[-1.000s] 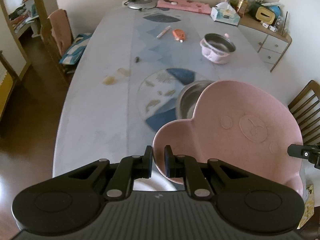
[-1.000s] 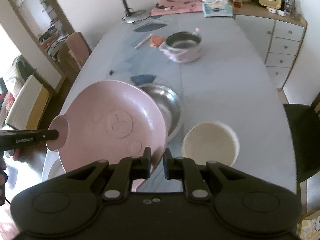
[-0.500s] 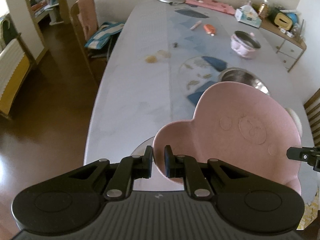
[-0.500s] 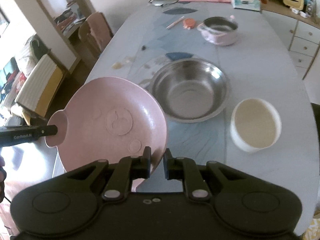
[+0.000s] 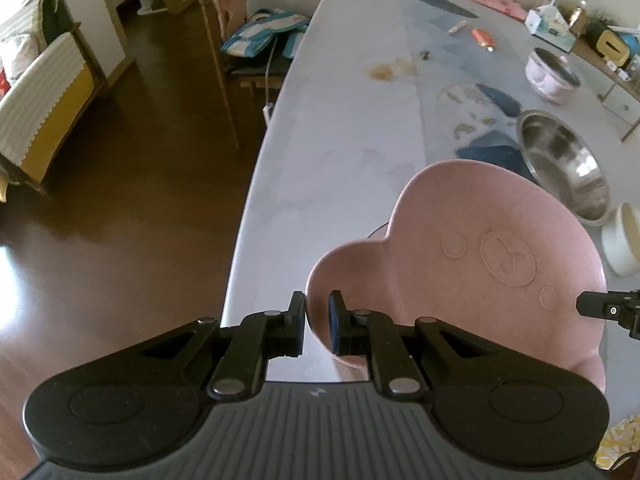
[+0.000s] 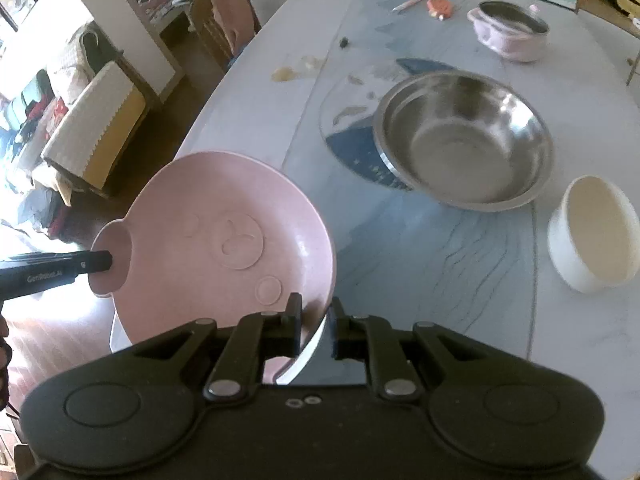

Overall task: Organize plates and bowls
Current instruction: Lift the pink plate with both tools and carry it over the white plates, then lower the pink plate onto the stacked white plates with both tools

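Note:
A pink bear-face plate hangs tilted over the near left part of the table, held between both grippers. My left gripper is shut on the rim of the plate's round ear. In the right wrist view the same plate has my right gripper shut on the opposite rim. The left gripper's fingertips show at the ear. A large steel bowl and a white bowl stand on the table to the right of the plate. Both also show in the left wrist view, the steel bowl and the white bowl.
A small pink pot with a steel liner stands farther back. An orange item, a pen and a tissue box lie at the far end. The table's left edge borders dark floor and a chair.
Both grippers have carried the plate back and left toward the table's near left edge and lower. The steel bowl and white bowl now lie off to the right.

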